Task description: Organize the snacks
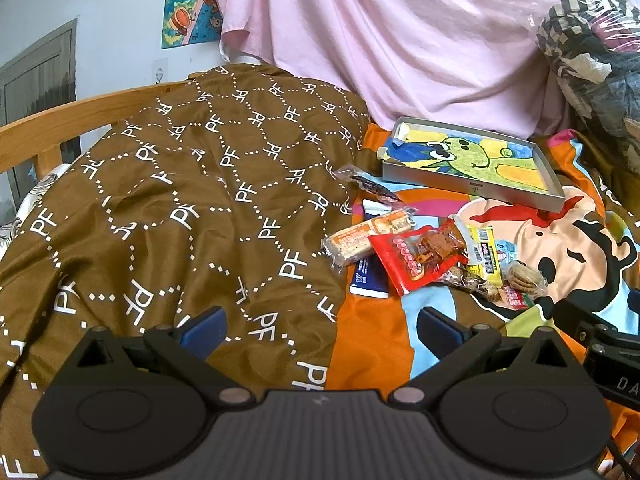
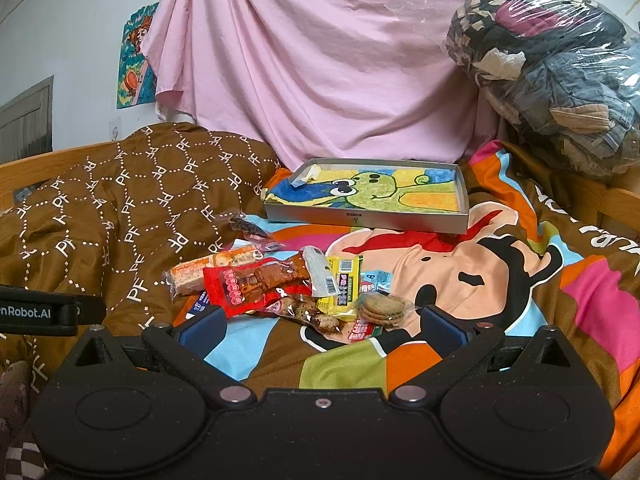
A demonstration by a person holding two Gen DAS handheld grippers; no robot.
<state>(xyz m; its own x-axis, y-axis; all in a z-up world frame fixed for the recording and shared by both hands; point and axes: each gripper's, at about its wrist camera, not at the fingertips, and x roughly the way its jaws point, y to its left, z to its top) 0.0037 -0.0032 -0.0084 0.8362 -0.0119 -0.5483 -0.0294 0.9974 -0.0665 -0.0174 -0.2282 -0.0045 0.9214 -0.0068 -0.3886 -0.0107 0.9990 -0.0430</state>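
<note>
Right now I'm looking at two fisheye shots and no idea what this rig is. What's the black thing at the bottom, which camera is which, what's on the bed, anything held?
No robot here: a person holds a handheld two-finger gripper in each hand, each with a fisheye camera looking along its fingers. The black hardware at the bottom of each picture is that gripper itself. One picture comes from the left gripper, the other from the right gripper. Both have their jaws spread wide with nothing between them, so nothing is held.

On the cartoon bedsheet lies a loose pile of snacks: a red packet, an orange wafer pack, a yellow packet, a clear pack of round cookies, and a few others. Behind them sits a shallow grey tray lined with a green cartoon drawing, with no snacks in it. A brown patterned quilt is to the left.
</note>
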